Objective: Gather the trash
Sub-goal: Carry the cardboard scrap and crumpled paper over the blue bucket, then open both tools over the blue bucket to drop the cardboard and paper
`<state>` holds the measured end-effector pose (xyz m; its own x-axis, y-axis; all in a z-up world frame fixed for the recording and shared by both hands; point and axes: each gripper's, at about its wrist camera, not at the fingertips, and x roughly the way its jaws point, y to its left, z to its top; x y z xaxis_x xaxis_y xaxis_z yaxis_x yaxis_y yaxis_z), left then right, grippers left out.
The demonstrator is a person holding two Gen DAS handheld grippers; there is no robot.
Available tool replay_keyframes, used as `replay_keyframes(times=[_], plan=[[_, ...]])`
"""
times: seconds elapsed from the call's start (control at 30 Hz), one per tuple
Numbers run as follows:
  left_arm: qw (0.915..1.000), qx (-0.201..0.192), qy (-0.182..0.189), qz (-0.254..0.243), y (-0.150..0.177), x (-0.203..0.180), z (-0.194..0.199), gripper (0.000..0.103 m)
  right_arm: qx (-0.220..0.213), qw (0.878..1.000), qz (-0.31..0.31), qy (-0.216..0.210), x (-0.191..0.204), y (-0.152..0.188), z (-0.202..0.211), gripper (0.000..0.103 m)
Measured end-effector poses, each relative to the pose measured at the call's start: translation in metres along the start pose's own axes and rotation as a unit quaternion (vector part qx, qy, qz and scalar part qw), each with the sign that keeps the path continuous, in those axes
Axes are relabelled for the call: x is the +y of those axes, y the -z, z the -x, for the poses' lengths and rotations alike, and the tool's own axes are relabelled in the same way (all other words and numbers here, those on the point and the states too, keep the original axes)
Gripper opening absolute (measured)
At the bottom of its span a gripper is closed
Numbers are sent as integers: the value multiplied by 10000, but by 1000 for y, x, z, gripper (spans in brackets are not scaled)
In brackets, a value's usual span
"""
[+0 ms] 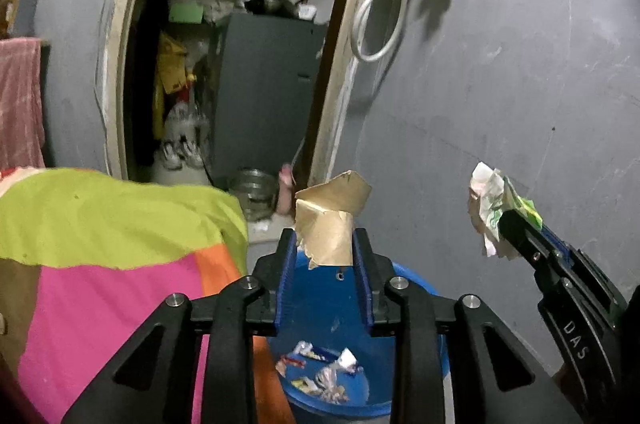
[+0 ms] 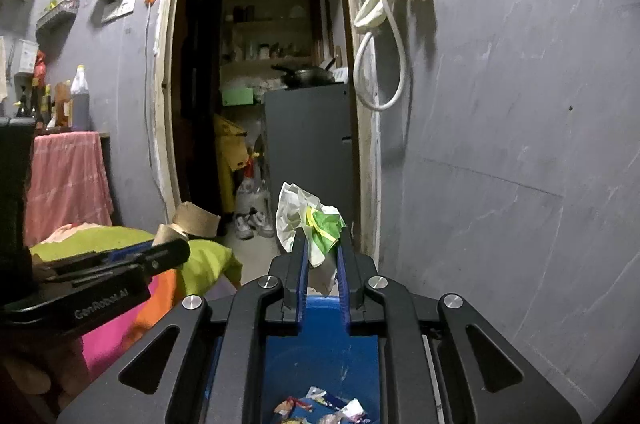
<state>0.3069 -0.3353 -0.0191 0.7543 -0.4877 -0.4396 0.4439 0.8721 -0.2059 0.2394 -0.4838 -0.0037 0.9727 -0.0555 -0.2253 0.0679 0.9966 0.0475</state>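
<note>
Hovering over blue bin (image 1: 416,288): left gripper (image 1: 325,244) pinching brown paper scrap (image 1: 332,220), jaws narrowly parted around it; right gripper (image 2: 322,248) nearly closed, clamping crumpled green-white wrapper (image 2: 310,220). Wrappers (image 1: 324,372) lying at bin bottom.

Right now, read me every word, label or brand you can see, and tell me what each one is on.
"DAS" on the side of the right tool.
"GenRobot.AI" on the side of the left tool.
Print on the wrappers in the blue bin: too small to read.
Print on the green and white wrapper in the right tool: crumpled, unreadable.
Bottle label on the shelf: blurred.
</note>
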Motion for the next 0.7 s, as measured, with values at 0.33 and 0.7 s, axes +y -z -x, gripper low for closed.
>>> replay_keyframes(times=[0.33,0.7], plan=[[9991,349,70,226,6,13,-13,29,259,9994,-226,-30,-10,3,-9,16],[9986,421,81,310,4,20,-10,37,427,9986,-285,-89,-13,6,-13,30]])
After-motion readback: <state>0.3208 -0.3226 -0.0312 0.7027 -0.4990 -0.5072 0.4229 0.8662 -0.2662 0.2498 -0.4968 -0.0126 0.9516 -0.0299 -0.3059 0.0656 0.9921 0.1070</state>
